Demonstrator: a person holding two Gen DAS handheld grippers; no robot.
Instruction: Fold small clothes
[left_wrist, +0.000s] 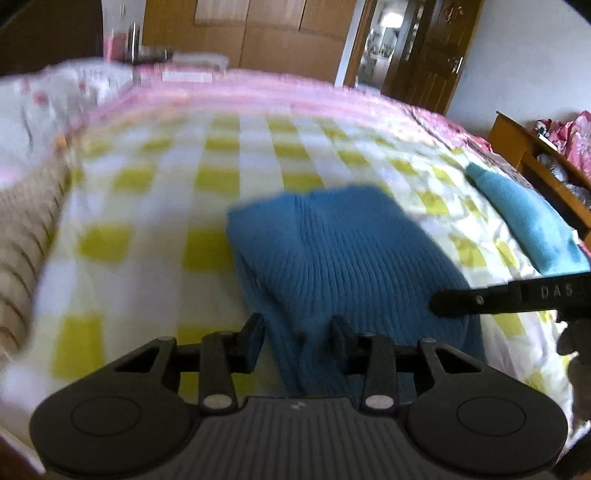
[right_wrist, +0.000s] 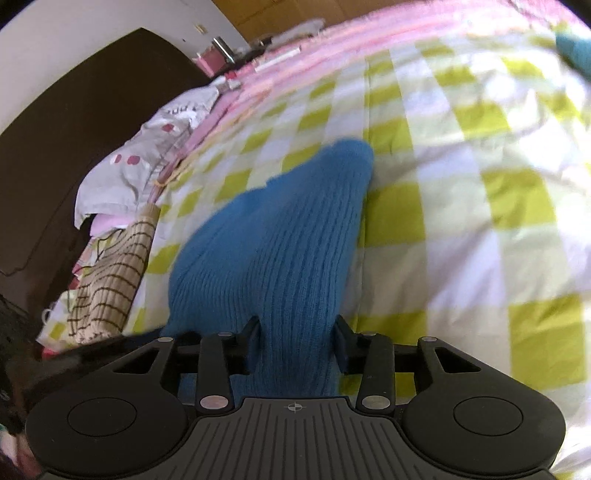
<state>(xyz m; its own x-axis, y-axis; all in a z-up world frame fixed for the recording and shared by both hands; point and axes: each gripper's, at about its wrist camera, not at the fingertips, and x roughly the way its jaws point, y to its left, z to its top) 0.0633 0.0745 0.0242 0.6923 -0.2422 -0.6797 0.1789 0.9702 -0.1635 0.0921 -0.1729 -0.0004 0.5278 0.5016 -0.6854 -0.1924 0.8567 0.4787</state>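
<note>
While our left claw and right claw each pinch the blue knit, it stretches straight ahead of us over the bed.

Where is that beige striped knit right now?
The beige striped knit lies at the left edge of the yellow-checked bedspread in both wrist views, left of the blue ribbed knit and just below the rumpled grey dotted cloth.

the letters "das" stand in pale relief on the black arm of the right claw (at the picture's right side); print on the grey cloth is too blurred to read.
</note>
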